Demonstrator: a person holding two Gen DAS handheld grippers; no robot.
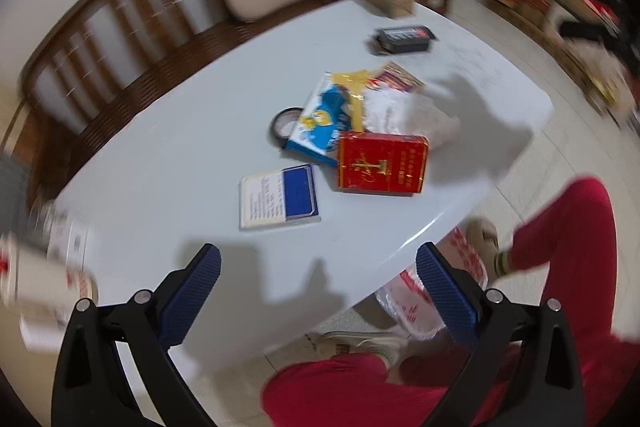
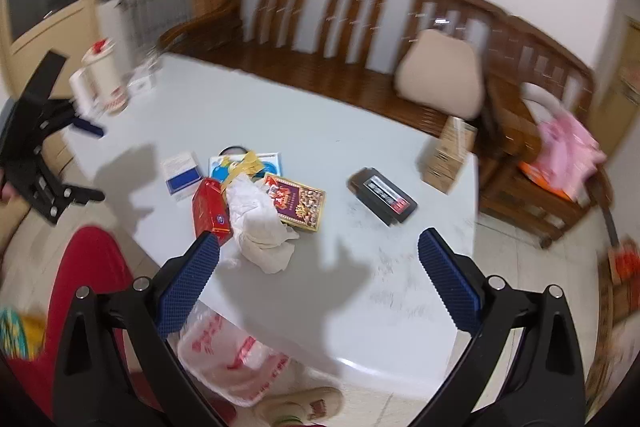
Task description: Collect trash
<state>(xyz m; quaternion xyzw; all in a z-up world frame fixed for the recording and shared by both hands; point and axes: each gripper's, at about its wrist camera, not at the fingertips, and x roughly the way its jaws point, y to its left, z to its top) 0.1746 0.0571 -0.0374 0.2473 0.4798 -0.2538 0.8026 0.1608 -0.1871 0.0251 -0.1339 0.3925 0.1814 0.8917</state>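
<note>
The left tongs (image 1: 318, 267) are spread wide and carry nothing, their ribbed blue pads (image 1: 192, 297) above the near edge of the pale grey table (image 1: 168, 163). The right tongs (image 2: 319, 251) are likewise spread and bare, over the table's near corner.

The trash lies in 1 cluster mid-table: a red rectangular cardboard box (image 1: 380, 163), a crumpled white tissue wad (image 2: 260, 227) touching it, a blue-and-white cartoon carton (image 1: 320, 123), a flat purple-and-gold snack box (image 2: 298, 203) and a small blue-and-white box (image 1: 280, 199) just beside them. A black flat pack (image 2: 382, 195) sits apart.

Only the right view shows the left tongs from outside, at the table's far left end, near white containers (image 2: 98, 75). A thin white plastic bag with red print (image 2: 228, 355) hangs below the table edge by red-trousered legs (image 1: 572, 227). A slatted brown wooden bench (image 2: 320, 39) with a beige cushion (image 2: 440, 75) stands behind.
</note>
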